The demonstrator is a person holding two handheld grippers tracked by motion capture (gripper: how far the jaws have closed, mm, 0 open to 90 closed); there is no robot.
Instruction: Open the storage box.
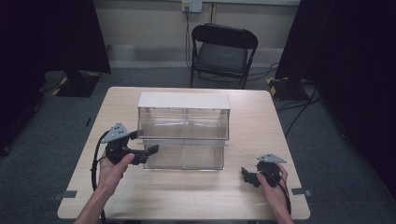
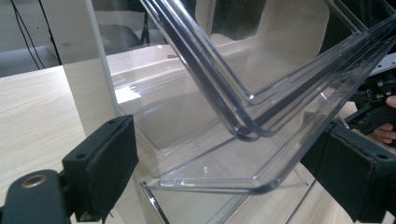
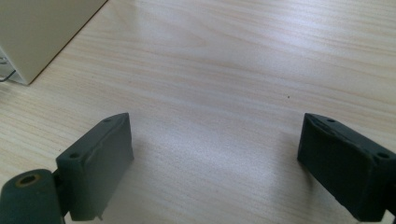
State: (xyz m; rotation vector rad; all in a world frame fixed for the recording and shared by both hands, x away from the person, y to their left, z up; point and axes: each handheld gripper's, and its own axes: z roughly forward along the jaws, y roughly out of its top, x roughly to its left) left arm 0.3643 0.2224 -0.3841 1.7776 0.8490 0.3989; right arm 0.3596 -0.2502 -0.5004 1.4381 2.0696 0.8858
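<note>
The left gripper (image 1: pixel 152 150) is reaching in at the left front corner of the clear plastic two-tier drawer cabinet with a pale flat top (image 1: pixel 183 101), which is standing in the middle of the light wooden table (image 1: pixel 187 196); its jaws are spread wide, one on each side of the tilted-out transparent lower drawer (image 2: pixel 261 140), and in the left gripper view neither pad is seeming to press the rim (they are grasping nothing); the right gripper (image 1: pixel 248 177) is resting low on the table near the right front edge, well apart from the cabinet, jaws likewise parted and empty; the step in hand is, as I judge it, taking hold of that drawer's front lip; to do this well the jaws should be closing squarely on the thick rounded rim rather than the thin wall, gently, since smooth plastic is likely to slip or flex, while the cabinet is kept from sliding.
</note>
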